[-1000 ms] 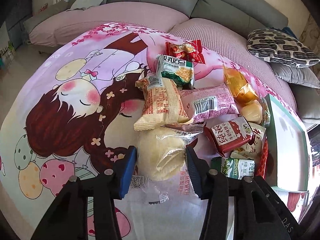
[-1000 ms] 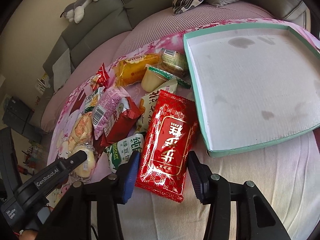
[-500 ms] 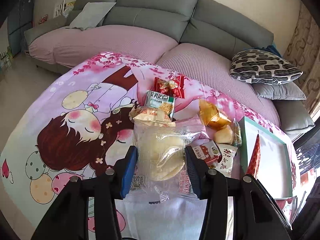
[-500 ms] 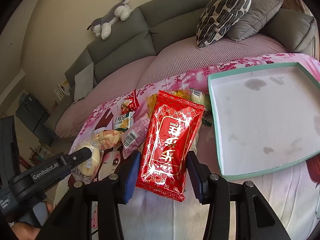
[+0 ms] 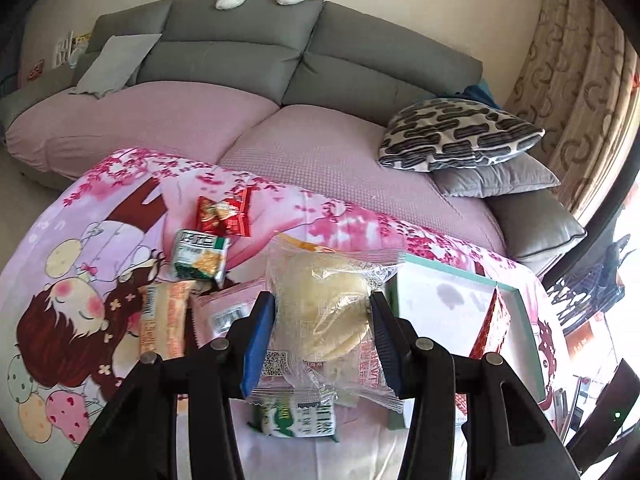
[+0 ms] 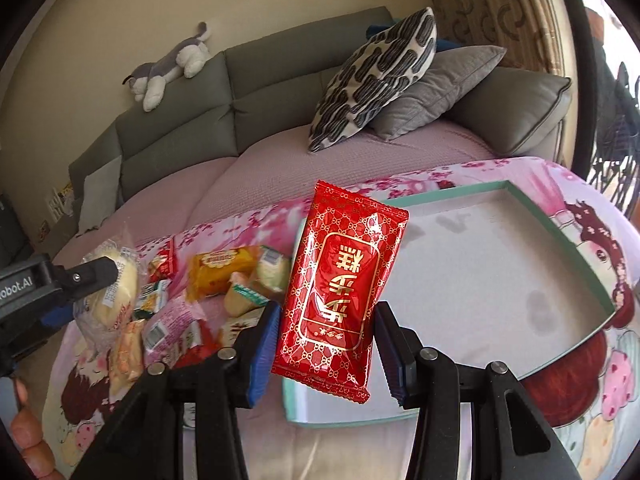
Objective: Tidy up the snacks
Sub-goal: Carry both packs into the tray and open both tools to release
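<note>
My left gripper [image 5: 322,330] is shut on a clear bag of pale bread [image 5: 324,312] and holds it in the air over the snack pile. It also shows at the left of the right wrist view [image 6: 108,296]. My right gripper [image 6: 326,340] is shut on a red foil packet with gold print [image 6: 340,284], lifted over the near left edge of the teal-rimmed white tray [image 6: 584,256]. The red packet's edge [image 5: 494,332] and the tray [image 5: 452,272] show at the right of the left wrist view. The tray holds no snacks.
Several snack packets lie on the pink cartoon cloth [image 5: 80,264]: a red candy bag [image 5: 224,216], a green cracker pack [image 5: 200,256], an orange-striped pack [image 5: 162,324], a yellow cake pack [image 6: 220,272]. A grey sofa [image 5: 248,52] with cushions stands behind.
Both grippers have risen with their packets. The left has carried the bread bag right toward the tray; the right has lifted the red packet off the cloth and over the tray's left edge.
</note>
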{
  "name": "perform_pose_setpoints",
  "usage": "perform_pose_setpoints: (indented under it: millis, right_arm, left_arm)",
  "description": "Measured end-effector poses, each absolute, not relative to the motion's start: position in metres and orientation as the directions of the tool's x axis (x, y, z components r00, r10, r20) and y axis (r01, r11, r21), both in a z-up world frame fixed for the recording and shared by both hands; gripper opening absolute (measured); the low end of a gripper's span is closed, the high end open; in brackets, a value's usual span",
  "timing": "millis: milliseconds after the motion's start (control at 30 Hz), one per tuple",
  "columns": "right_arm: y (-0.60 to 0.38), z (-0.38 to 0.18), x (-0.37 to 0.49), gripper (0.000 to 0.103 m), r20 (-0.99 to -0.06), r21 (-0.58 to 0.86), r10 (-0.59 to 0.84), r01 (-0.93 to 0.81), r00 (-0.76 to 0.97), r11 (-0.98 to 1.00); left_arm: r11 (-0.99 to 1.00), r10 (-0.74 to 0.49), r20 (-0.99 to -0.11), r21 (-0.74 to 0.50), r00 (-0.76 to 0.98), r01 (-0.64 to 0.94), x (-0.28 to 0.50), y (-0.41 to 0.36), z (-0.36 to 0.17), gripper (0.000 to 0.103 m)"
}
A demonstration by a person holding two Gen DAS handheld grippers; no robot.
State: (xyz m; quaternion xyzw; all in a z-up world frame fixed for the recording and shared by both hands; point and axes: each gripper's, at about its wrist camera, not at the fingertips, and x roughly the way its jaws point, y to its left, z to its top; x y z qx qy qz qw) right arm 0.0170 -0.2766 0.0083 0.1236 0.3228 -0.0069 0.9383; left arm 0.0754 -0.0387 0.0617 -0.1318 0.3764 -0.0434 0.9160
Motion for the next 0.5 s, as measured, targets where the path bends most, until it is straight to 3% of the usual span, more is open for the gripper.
perform_pose_setpoints:
  millis: [233,500]
  right_arm:
    - [-0.345,0.004,0.021,0.049,-0.618,0.185,-0.138,0.313,0.774,0.932]
    - [-0.378,-0.002,0.021,0.049,-0.622,0.122,-0.25,0.407,0.742,0.905]
  left_arm:
    - [0.959,-0.277,-0.667,-0.233,0.691,0.16,0.088,-0.114,0.054,0.05]
    - [0.941,-0.331,-0.671,-0.187,0.663,0.281,0.096,-0.166,0.034,0.05]
